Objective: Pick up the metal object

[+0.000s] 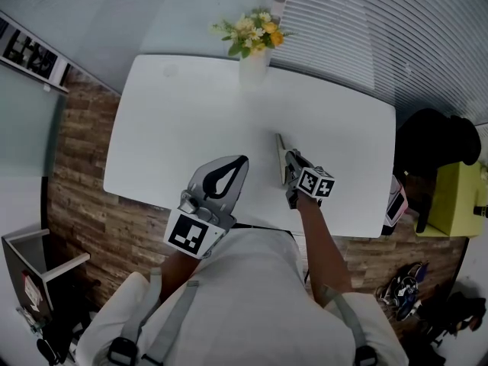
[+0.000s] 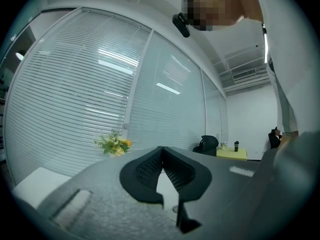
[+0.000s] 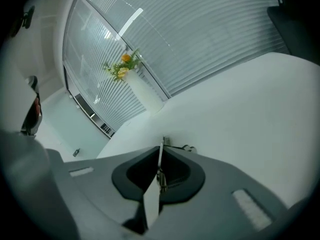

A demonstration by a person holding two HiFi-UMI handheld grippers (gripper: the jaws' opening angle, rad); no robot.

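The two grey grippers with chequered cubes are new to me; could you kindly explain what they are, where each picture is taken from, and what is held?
A person holds a two-jaw gripper in each hand. The head view looks down from the person's head onto a white table. Each gripper view looks along that gripper's own jaws. A vase of flowers stands at the table's far edge. The left gripper is shut and empty. The right gripper is shut on the metal object, a thin flat strip standing on edge between its jaws. Whether it has left the table, I cannot tell.
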